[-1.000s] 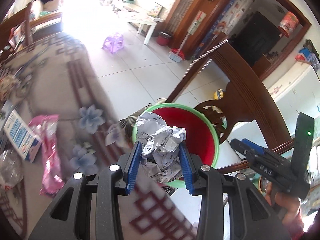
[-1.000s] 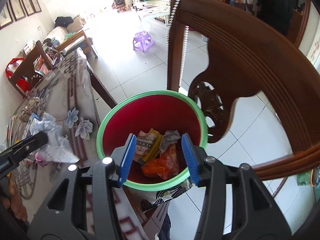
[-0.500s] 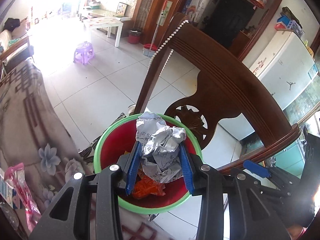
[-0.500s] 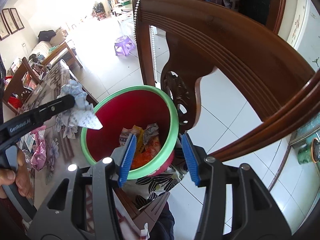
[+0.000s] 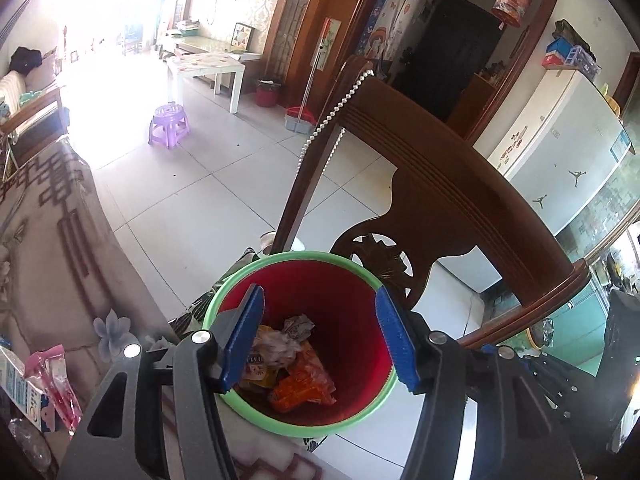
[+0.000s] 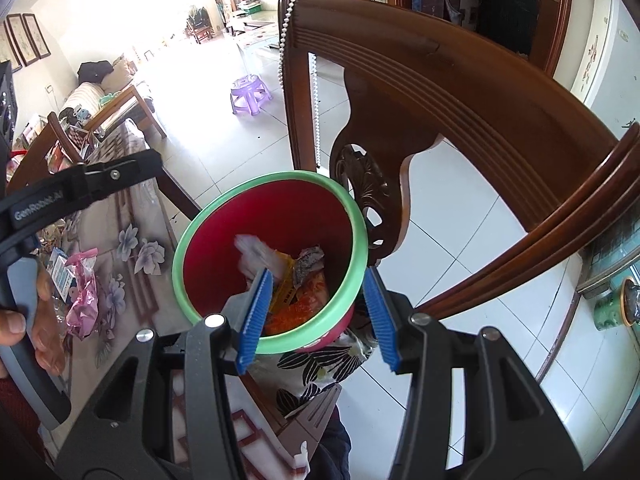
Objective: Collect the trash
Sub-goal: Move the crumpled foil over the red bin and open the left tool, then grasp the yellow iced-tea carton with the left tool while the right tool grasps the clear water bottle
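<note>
A red bin with a green rim (image 5: 276, 258) (image 6: 272, 180) stands on a chair seat beside the table. My left gripper (image 5: 320, 338) is open and empty right above the bin's mouth. A crumpled white paper (image 5: 280, 344) (image 6: 252, 250) is blurred inside the bin, over orange and yellow wrappers (image 5: 304, 386) (image 6: 298, 300). My right gripper (image 6: 316, 314) is open and empty, its jaws either side of the bin's near rim. The left gripper's body (image 6: 80, 184) shows at the left of the right wrist view.
A carved wooden chair back (image 5: 460, 200) (image 6: 460, 92) with a bead string (image 5: 332, 116) rises behind the bin. The clothed table (image 5: 48, 240) holds a pink wrapper (image 5: 60, 380) (image 6: 82, 292) and a white-blue carton (image 5: 20, 392). A purple stool (image 5: 170, 124) stands on the tiled floor.
My left gripper has opened over the bin and let go of the crumpled paper, which has dropped into the bin. My right gripper has stayed open at the rim.
</note>
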Available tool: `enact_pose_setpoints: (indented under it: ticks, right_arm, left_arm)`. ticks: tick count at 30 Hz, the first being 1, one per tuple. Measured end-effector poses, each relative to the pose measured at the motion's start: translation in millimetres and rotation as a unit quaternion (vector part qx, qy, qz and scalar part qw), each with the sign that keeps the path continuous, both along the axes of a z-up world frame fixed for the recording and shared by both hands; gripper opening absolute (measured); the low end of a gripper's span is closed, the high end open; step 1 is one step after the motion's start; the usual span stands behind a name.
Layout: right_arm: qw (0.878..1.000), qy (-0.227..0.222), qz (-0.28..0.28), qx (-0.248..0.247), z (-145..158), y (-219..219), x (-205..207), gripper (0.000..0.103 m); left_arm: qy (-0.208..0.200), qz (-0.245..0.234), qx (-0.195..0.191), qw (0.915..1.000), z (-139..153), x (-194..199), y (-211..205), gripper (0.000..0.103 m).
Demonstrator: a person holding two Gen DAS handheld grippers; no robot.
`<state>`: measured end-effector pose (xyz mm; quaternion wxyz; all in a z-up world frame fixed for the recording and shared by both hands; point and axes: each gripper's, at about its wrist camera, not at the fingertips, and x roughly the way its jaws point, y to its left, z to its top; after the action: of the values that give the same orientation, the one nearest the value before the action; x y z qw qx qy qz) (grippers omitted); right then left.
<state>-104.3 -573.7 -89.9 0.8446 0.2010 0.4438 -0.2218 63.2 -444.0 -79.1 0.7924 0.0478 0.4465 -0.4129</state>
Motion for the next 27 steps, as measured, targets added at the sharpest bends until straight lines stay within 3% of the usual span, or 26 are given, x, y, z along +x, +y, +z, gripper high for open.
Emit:
enact_pose_setpoints:
  ticks: [8,13,21,24,27]
  right_arm:
    - [1.000,-0.005,0.027,-0.003,4.0,34.4,9.4,0.046]
    - [0.999,-0.005,0.052,-0.004,4.7,69.1,19.2,0.046]
    - [0.993,0.001,0.121,-0.007,4.6,142.3,43.6,0.046]
    - [0.987,0.009,0.158,-0.018,3.7,176.0,54.4,0.046]
    - [0.983,0.013,0.182,-0.022,2.0,203.2,61.8,0.047]
  left_arm:
    - [0.006,0.046,-0.027,0.9986,13.7,-7.1,72.2,0.056]
    - [0.025,0.111,-0.037,0.9928,9.4,-10.2,140.6,0.056]
    - [0.062,0.230,-0.035,0.9705,-12.9,-15.2,264.2,0.056]
    - [0.073,0.286,-0.035,0.9548,-20.9,-11.2,314.5,0.059]
    - [0.081,0.352,-0.041,0.9314,-27.6,1.9,360.7,0.065]
